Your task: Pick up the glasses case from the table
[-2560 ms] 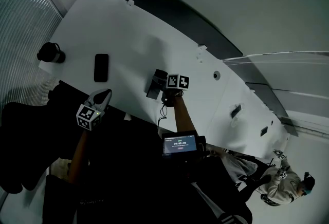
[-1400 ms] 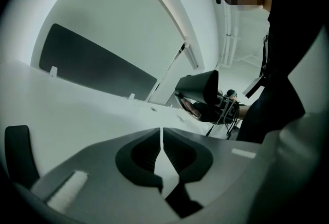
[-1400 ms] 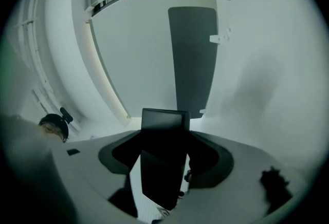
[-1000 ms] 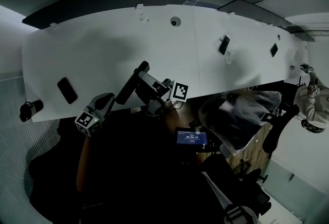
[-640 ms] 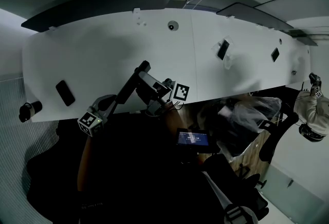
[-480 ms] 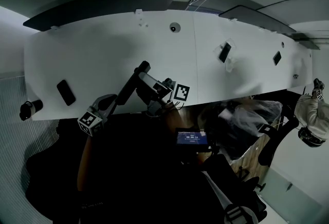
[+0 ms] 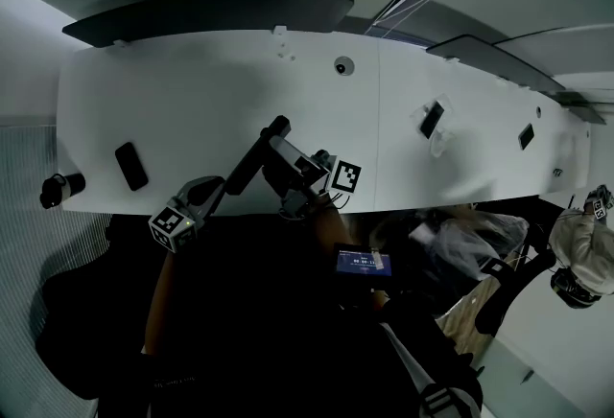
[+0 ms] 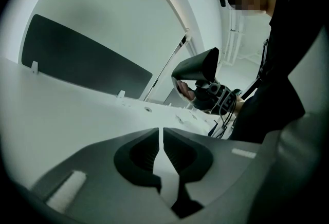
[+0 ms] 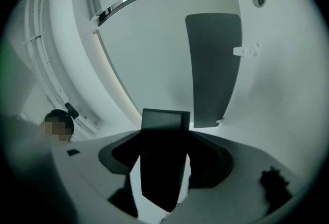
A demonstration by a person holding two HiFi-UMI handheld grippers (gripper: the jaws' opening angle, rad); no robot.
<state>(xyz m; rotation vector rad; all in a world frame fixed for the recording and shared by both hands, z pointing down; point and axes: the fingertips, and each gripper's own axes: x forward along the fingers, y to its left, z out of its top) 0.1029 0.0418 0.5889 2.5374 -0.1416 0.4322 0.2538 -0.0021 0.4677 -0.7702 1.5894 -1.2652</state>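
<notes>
The glasses case (image 7: 255, 159) is a long dark box, held tilted in the air over the near edge of the white table (image 7: 221, 90). My right gripper (image 7: 278, 165) is shut on it. In the right gripper view the case (image 9: 162, 166) fills the space between the jaws of that gripper (image 9: 162, 148) and sticks out past them. The left gripper view shows the case (image 8: 198, 65) raised above the right gripper (image 8: 211, 97). My left gripper (image 7: 206, 189) hangs just left of the case, below the table edge, its jaws (image 8: 163, 135) together with nothing between them.
A dark phone (image 7: 131, 165) lies on the table's left part, and a dark round object (image 7: 56, 188) sits at its left end. Phones on stands (image 7: 432, 119) are further right. A dark panel (image 7: 211, 9) lines the far edge. Another person (image 7: 580, 253) is at right.
In the earliest frame the case lay on the table with the right gripper at it; now it is held off the table. Over the last second both grippers shifted only slightly.
</notes>
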